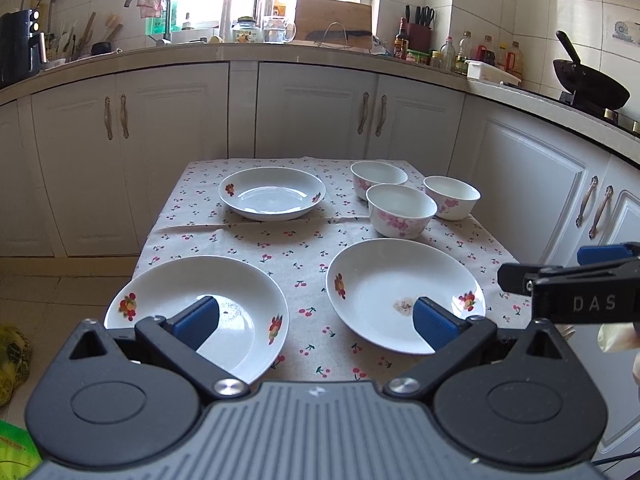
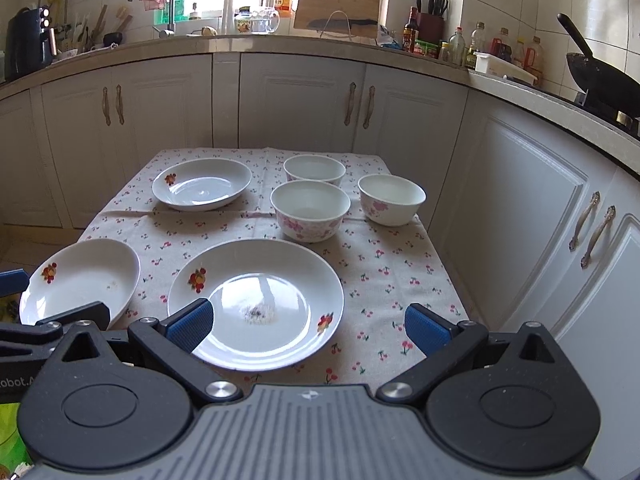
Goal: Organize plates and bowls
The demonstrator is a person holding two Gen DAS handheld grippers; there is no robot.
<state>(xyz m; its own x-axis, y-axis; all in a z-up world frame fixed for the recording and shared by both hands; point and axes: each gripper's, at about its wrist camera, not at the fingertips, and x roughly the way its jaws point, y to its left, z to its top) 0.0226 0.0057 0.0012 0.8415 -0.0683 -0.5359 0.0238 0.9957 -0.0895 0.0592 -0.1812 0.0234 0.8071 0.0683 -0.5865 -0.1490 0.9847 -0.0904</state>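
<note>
I am holding both sets of jaws wide and empty above the near edge of the surface, which is wearing a cherry-print cloth. My left gripper is hovering over the gap between the two near plates; my right gripper is hanging over the right side of the crumb plate. Taking that crumb plate as landmark: the left plate is sitting just beside it on the left, apart from it. The far plate is lying behind and left of it, well apart. The near bowl is standing just behind it, with the back bowl behind that and the right bowl to the right. All bowls are standing upright, close together.
</note>
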